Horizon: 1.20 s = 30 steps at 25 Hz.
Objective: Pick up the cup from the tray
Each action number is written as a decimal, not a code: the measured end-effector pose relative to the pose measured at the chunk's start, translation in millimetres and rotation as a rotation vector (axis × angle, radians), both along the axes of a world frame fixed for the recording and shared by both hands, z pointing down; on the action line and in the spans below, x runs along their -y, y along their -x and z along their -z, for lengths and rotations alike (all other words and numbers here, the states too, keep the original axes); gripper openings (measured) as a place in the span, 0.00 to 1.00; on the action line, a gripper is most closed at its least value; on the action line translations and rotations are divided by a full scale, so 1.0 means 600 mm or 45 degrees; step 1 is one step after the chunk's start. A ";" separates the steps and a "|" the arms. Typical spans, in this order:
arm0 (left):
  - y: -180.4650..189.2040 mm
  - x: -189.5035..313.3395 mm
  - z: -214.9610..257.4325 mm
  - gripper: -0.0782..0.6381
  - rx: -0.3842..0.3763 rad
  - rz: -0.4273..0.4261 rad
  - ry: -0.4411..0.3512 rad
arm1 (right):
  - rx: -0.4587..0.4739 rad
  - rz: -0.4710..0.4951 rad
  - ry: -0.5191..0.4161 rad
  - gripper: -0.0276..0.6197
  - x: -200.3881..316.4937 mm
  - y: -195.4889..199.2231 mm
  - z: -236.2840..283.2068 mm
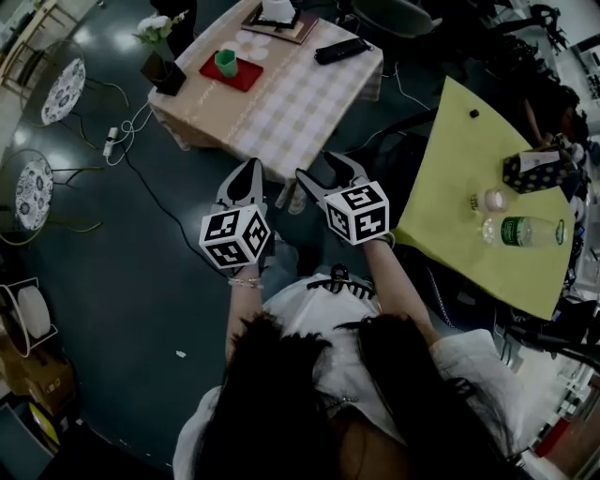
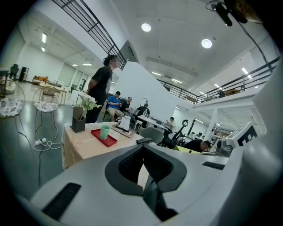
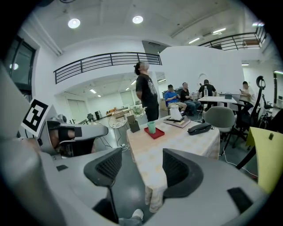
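A green cup [image 1: 226, 62] stands upright on a red tray [image 1: 247, 77] on the checkered table, far ahead of both grippers. It also shows as the cup [image 2: 105, 131] on the tray [image 2: 96, 133] in the left gripper view, and as the cup [image 3: 151, 127] on the tray [image 3: 158, 133] in the right gripper view. My left gripper [image 1: 249, 169] hovers short of the table's near edge, its jaws together [image 2: 143, 148] with nothing in them. To its right, my right gripper [image 1: 328, 171] stands open and empty [image 3: 141, 165].
The checkered table [image 1: 300, 103] also holds a dark vase with flowers [image 1: 164, 67], a black handset [image 1: 342, 50] and a white object on a book [image 1: 277, 15]. A yellow-green table [image 1: 459, 178] with a bottle [image 1: 525, 231] is at right. Wire chairs [image 1: 64, 90] stand left. A person [image 3: 146, 95] stands beyond the table.
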<state>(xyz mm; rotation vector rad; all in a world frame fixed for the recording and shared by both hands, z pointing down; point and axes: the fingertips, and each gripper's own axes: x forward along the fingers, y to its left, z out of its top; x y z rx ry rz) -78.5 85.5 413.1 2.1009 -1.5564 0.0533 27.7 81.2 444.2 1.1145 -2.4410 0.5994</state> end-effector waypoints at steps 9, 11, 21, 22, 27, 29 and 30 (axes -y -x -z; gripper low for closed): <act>0.082 0.107 0.009 0.12 0.026 -0.036 -0.010 | -0.004 -0.032 -0.029 0.49 0.107 0.077 0.015; 0.097 0.128 0.016 0.12 0.029 -0.048 -0.019 | -0.002 -0.045 -0.038 0.50 0.129 0.091 0.021; 0.158 0.181 0.015 0.12 0.009 -0.009 -0.011 | 0.005 -0.055 -0.106 0.50 0.206 0.146 0.048; 0.162 0.186 0.013 0.12 0.009 -0.001 -0.008 | 0.001 -0.045 -0.115 0.50 0.214 0.151 0.050; 0.176 0.220 0.002 0.12 0.015 0.045 0.000 | -0.007 0.011 -0.140 0.50 0.264 0.170 0.049; 0.181 0.243 0.000 0.12 0.018 0.067 0.006 | -0.010 0.040 -0.133 0.51 0.291 0.176 0.046; 0.183 0.254 -0.001 0.12 0.020 0.079 0.010 | -0.013 0.057 -0.123 0.51 0.304 0.179 0.042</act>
